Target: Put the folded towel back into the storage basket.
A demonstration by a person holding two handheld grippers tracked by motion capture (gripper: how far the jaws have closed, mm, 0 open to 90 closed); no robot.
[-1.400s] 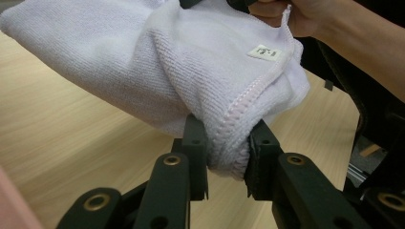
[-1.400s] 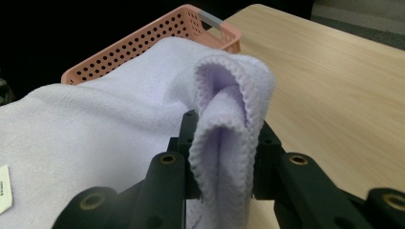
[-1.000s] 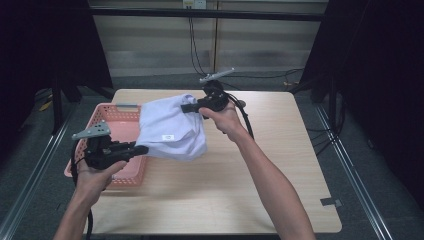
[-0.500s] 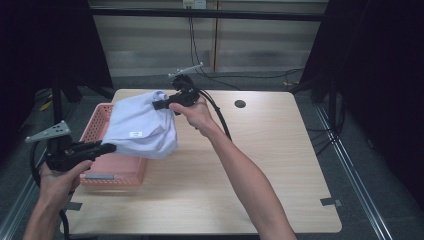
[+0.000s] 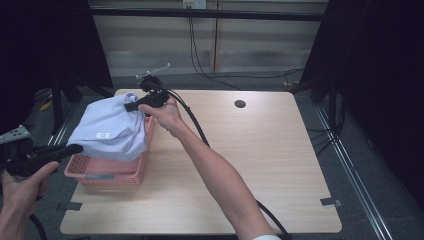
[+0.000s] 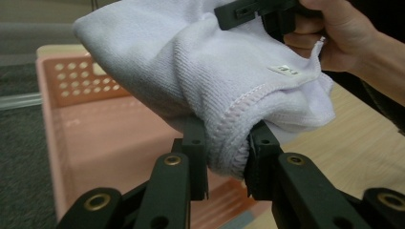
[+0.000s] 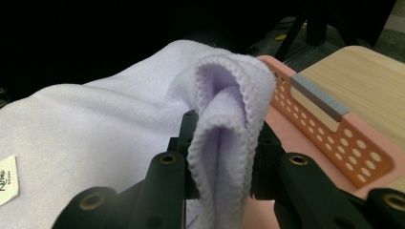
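1. You hold a folded pale lavender towel (image 5: 111, 131) between both grippers, slung over the pink basket (image 5: 107, 171) that sits at the table's (image 5: 260, 150) left edge.
2. Left gripper (image 5: 75, 148): its fingers (image 6: 195, 160) pinch a stitched fold at the towel's near-left corner; the left gripper view shows the hem squeezed between the two pads. This hand hangs off the basket's outer side, beyond the table edge.
3. Right gripper (image 5: 131, 106): its fingers (image 7: 267, 162) clamp a doubled-over hem, visible in the right gripper view as a bunched loop standing up between the pads. This hand sits above the basket's far corner, on the table side.
4. Towel's long axis, as stretched, runs from the far corner of the basket to its near-left side, diagonal to the basket's length. The cloth sags in the middle, and its underside looks to rest on or just above the basket rim; contact cannot be confirmed.
5. Key relation: the basket floor lies directly below the towel's sagging belly, between your two grips. Left hand is outside the basket footprint; right hand is nearer to being over it.
6. Judgement: the towel appears about to go into the basket. For that you need to bring the left grip inward over the rim, line the towel up with the basket's length, then lower.
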